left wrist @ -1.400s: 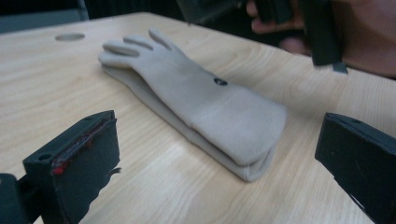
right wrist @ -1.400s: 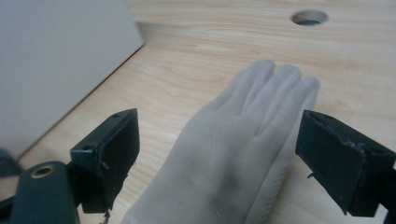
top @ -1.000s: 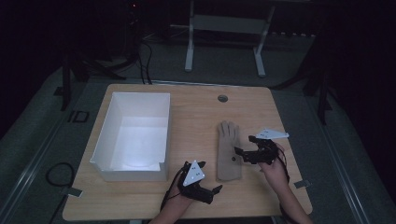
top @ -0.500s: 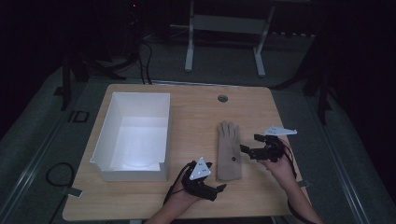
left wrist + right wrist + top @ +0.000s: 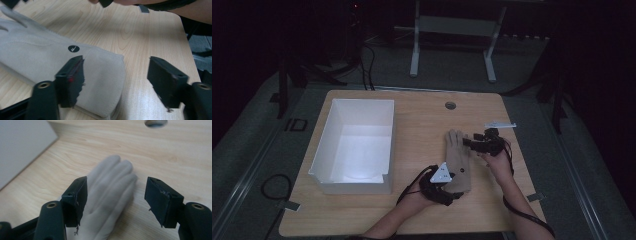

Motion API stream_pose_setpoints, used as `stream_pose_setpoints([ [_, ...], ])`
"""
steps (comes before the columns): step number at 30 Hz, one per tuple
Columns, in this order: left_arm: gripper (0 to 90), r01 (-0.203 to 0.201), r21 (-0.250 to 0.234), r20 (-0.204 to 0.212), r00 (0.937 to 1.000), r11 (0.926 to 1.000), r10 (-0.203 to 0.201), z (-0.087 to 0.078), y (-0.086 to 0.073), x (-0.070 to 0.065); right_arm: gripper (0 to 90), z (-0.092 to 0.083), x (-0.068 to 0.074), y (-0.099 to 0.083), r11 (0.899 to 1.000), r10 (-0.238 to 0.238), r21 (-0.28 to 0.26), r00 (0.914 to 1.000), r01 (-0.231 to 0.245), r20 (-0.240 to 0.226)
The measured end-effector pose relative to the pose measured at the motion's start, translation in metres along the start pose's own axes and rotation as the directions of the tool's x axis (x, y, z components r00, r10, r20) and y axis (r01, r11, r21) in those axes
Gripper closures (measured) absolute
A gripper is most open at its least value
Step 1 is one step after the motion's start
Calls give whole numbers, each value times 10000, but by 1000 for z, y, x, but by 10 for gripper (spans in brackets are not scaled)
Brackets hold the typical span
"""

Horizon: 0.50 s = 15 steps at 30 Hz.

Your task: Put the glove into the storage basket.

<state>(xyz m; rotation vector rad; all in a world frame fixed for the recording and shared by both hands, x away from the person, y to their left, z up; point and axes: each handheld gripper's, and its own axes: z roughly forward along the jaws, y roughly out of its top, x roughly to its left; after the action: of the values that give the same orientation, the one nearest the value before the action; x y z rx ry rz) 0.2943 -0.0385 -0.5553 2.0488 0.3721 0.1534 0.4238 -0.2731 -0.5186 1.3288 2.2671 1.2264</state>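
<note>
Glove [image 5: 458, 161] lay flat on the wooden bench [image 5: 422, 125], right of centre, fingers pointing to the far side, cuff toward the near edge. Beige, with a small dark round mark with a tick [image 5: 73, 48] on the cuff end. White box [image 5: 354, 145] stood to its left, well apart from it.

Left claw [image 5: 456, 192] sat at the near end of the glove, at the cuff. In the left gripper view [image 5: 116, 80] its jaws stood apart and had just been closing: one jaw over the cuff cloth, the other over bare wood past the cuff's edge, so that the cuff's corner lay between them. Pads were not pressing the cloth together; no grip seen.

Right claw [image 5: 468, 142] was at the far right of the glove, beside the fingers. In the right gripper view [image 5: 116, 200] its jaws also stood apart and had just been closing, with the glove's fingers [image 5: 110, 187] lying between them, blurred. Whether the left-hand jaw touched the cloth could not be told; the other jaw was clear of it, over wood.

A round hole [image 5: 450, 105] lay in the bench at the far side, beyond the glove.
</note>
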Motion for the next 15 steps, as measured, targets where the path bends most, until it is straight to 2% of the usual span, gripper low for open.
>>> stream_pose_setpoints([
  [6,383,25,459,383,9993,9989,-42,3,-1,9,330,21,-12,-9,9950,798,622,9966,-783,-225],
  [8,391,75,509,454,9989,9987,-98,2,-3,11,320,26,-10,-12,9950,608,797,9981,-597,-116],
  [10,392,106,576,447,9989,9983,-132,2,-5,12,313,31,-10,-13,9920,879,940,9956,-844,-338],
  [13,393,131,655,524,9985,9978,-165,1,-7,13,313,36,-9,-12,9904,811,1154,9961,-767,-342],
  [15,395,128,681,541,9984,9976,-165,1,-9,13,396,41,-9,-12,9868,927,1400,9925,-810,-796],
])
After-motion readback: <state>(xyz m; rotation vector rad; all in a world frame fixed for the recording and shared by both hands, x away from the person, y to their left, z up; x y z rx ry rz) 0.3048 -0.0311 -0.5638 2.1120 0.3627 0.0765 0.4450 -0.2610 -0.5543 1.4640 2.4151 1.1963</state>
